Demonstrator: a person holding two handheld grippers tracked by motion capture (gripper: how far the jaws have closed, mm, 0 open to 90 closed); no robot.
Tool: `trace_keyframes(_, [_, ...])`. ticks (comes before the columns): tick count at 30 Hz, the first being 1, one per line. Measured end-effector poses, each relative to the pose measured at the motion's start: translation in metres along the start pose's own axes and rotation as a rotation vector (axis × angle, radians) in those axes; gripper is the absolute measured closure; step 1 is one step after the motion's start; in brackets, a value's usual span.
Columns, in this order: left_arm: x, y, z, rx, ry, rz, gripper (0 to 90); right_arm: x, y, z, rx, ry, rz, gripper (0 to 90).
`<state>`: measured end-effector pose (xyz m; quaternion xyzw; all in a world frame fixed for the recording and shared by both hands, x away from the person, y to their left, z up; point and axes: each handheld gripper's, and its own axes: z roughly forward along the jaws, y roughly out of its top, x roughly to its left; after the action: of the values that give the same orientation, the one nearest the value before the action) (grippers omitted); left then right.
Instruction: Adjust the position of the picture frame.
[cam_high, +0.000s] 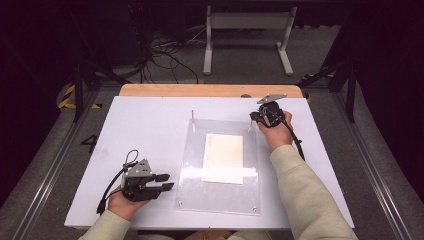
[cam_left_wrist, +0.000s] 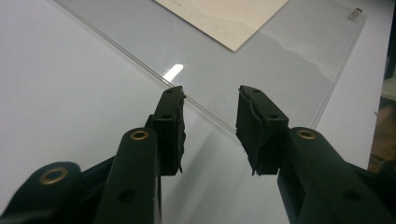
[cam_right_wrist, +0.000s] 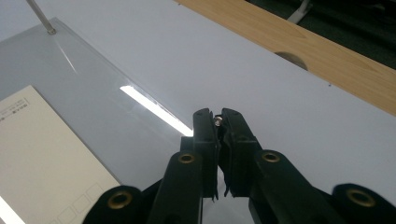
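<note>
The right gripper (cam_right_wrist: 217, 120) is clamping a thin metal pin (cam_right_wrist: 217, 121) at the far right corner of the clear plate (cam_high: 190, 165), and should be pulling straight along it, while the left gripper (cam_left_wrist: 210, 126) is hovering apart near the plate's edge; the card (cam_high: 223, 157) print is illegible.

Black jaws, brass rivets, beige sleeves (cam_high: 305, 195)

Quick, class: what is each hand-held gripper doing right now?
Left hand-held gripper: open, holding nothing.
Right hand-held gripper: closed on a thin metal pin.
</note>
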<state>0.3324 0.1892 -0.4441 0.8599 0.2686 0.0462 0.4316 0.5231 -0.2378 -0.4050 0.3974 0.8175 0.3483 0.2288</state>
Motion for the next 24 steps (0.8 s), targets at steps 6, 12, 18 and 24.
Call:
trace_keyframes(6, [-0.001,-0.001,0.002,0.006,-0.008,0.001,62.0,0.009,0.02,0.012,-0.001,-0.004,-0.044,85.0])
trace_keyframes(12, [0.0,-0.001,0.002,0.005,-0.018,0.001,62.0,0.013,0.027,0.028,0.017,-0.005,-0.042,84.6])
trace_keyframes(18, [-0.002,0.002,0.004,0.004,-0.03,0.016,61.5,0.009,0.023,0.023,0.012,0.011,-0.031,84.4])
trace_keyframes(24, [-0.011,0.002,0.001,-0.004,-0.047,0.028,60.6,0.009,0.007,-0.015,-0.055,0.051,0.014,77.2])
